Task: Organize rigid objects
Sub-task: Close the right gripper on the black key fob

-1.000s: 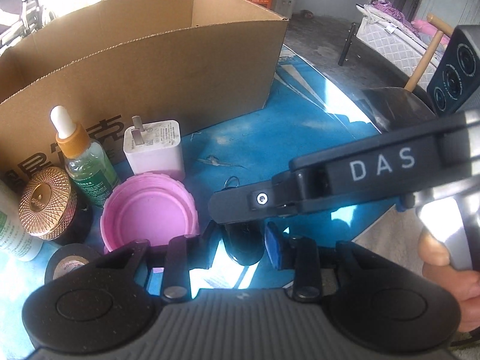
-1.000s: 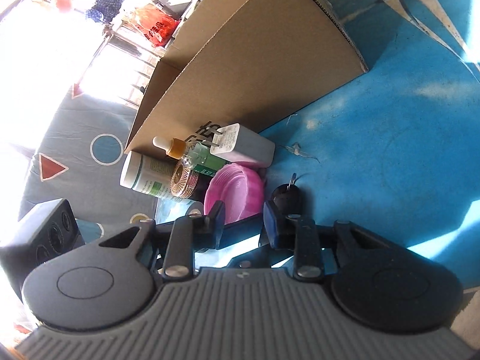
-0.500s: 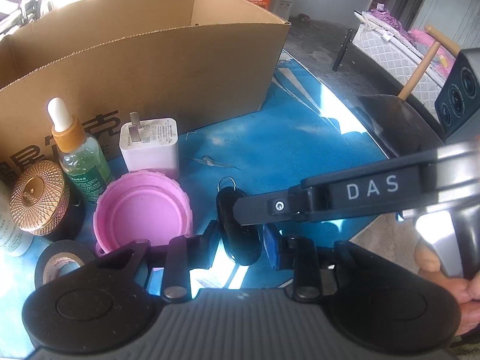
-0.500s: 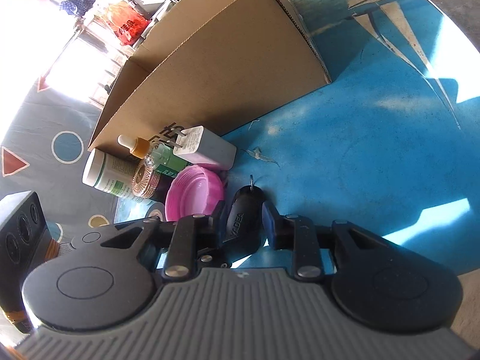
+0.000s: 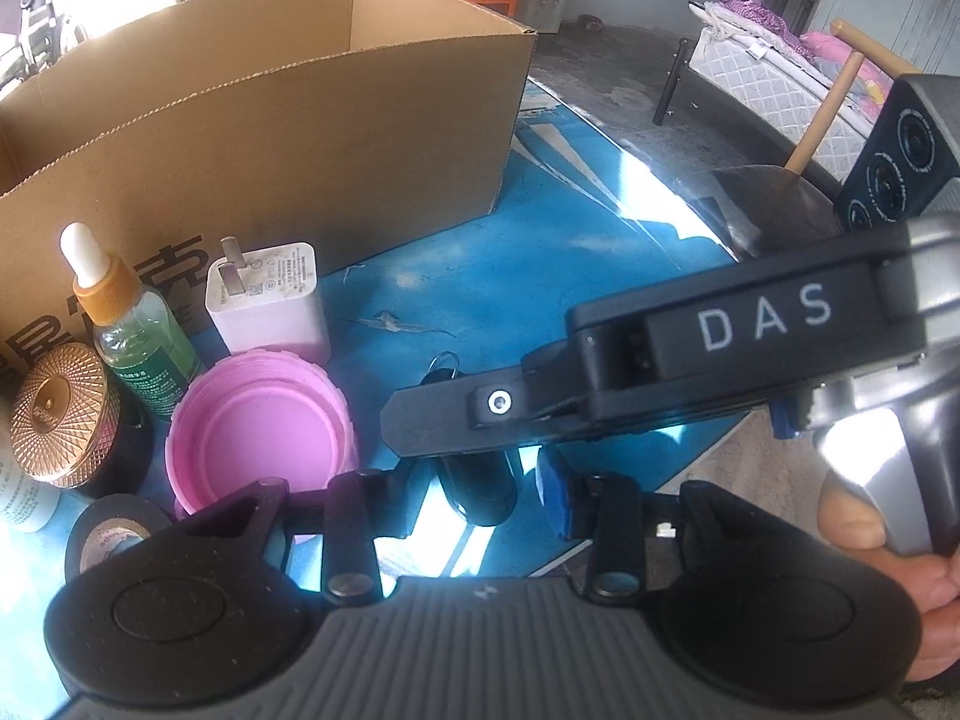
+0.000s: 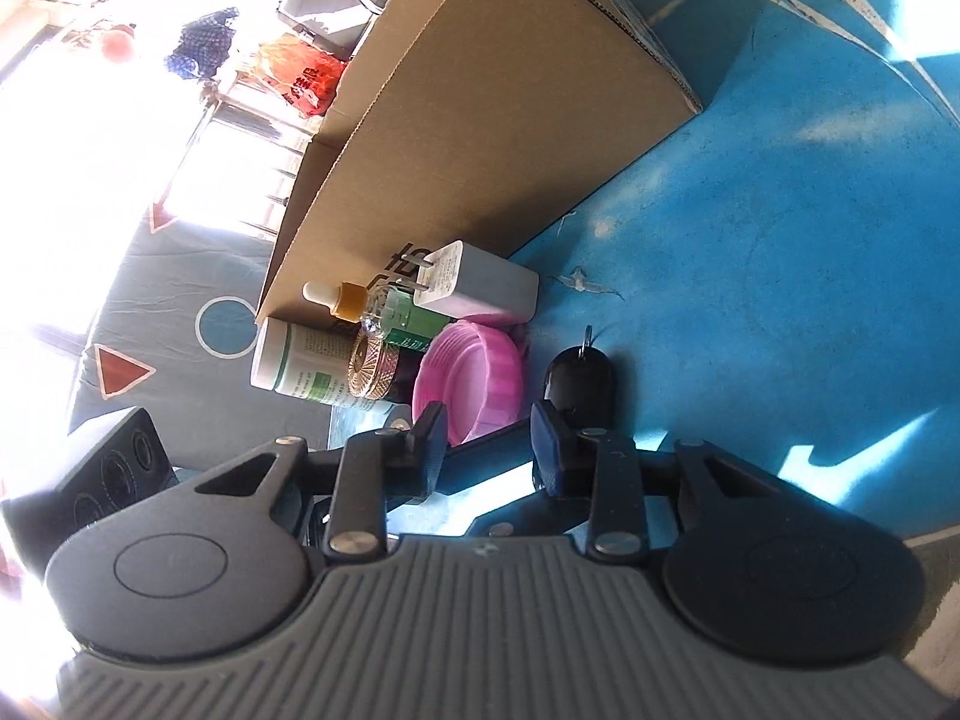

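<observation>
Both of your claws hang over a black key fob lying on the blue desk.

The key fob lies flat just beside the pink lid, its long axis running away from you and its ring end pointing toward the cardboard box. Your left claw straddles it with a narrow gap, jaws opening, pads not pressing on it. Your right claw crosses in from the right; its jaws are also opening, narrow and empty, with the fob just ahead of its right finger. The left claw looks nearer. The box stands well behind.
</observation>
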`<action>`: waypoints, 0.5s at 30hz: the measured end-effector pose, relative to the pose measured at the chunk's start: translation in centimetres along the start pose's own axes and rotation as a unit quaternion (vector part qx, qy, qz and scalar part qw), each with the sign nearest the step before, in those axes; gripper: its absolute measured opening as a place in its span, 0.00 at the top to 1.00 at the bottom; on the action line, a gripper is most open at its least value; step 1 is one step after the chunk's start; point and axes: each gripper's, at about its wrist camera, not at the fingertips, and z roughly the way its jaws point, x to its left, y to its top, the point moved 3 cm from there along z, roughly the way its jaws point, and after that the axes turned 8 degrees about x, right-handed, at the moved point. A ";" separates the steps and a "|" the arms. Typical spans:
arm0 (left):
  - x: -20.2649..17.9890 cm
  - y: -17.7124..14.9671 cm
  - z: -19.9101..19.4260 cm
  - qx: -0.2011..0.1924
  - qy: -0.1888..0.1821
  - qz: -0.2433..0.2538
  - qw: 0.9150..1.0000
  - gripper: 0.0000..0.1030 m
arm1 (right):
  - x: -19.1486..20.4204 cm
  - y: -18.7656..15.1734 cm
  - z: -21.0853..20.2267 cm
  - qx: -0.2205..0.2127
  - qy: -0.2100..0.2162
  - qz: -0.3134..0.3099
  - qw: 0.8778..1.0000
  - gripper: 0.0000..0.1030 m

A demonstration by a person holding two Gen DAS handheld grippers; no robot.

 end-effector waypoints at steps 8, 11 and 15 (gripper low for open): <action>-1.0 0.3 0.4 0.011 0.022 0.018 1.000 0.56 | -0.5 0.0 -1.7 -0.023 -0.074 -0.004 0.997 0.69; -1.6 0.3 0.7 0.013 0.031 0.029 0.999 0.53 | -0.8 -0.2 -1.5 -0.018 -0.092 0.000 0.996 0.66; -2.0 0.3 0.8 0.015 0.032 0.032 0.999 0.50 | -0.9 -0.5 -0.8 -0.003 -0.065 0.006 0.998 0.57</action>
